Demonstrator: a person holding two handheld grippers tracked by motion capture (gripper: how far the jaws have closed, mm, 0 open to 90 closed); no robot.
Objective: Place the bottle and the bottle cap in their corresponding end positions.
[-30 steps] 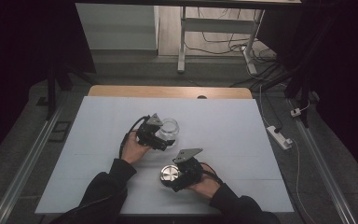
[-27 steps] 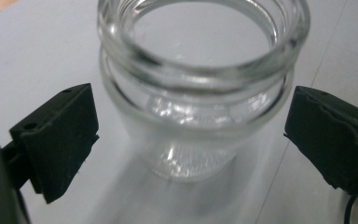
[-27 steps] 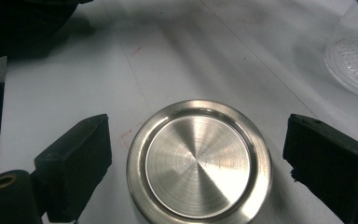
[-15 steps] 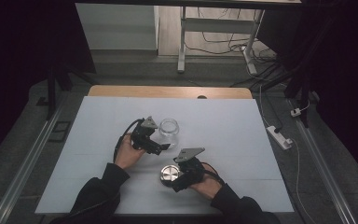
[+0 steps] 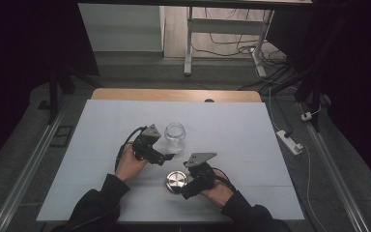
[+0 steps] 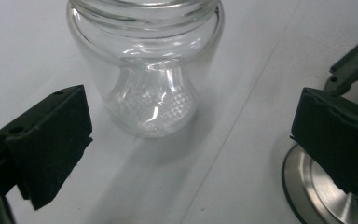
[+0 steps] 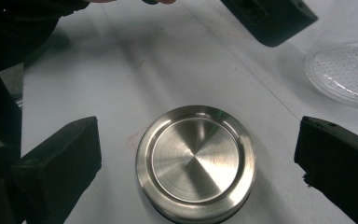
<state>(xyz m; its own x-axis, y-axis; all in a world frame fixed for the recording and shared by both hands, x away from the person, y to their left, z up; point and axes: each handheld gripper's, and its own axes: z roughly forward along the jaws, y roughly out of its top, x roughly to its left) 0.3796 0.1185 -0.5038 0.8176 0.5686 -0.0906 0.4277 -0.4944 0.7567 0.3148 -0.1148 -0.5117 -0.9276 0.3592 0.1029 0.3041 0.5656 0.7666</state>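
A clear glass jar (image 5: pixel 175 137) stands upright with no lid on the white table (image 5: pixel 251 140). My left gripper (image 5: pixel 168 156) sits just near and left of it. In the left gripper view the jar (image 6: pixel 147 70) is ahead of the wide-apart jaws, untouched; my left gripper (image 6: pixel 191 144) has just been opening. A round steel lid (image 5: pixel 175 182) lies flat nearer the person. My right gripper (image 5: pixel 187 187) is at its right side. In the right gripper view the lid (image 7: pixel 196 161) lies between the jaws, clear of both pads; my right gripper (image 7: pixel 196 168) has just been opening.
The table's wooden far edge (image 5: pixel 174 94) runs along the back. A white power strip (image 5: pixel 290 141) with its cable lies on the floor to the right. A metal frame leg (image 5: pixel 188 43) stands beyond the table. The person's forearms come in from the bottom.
My left gripper has let go of the jar and drawn back toward the person's left; the jar stays standing. My right gripper's jaws have spread away from the lid, which rests on the table.
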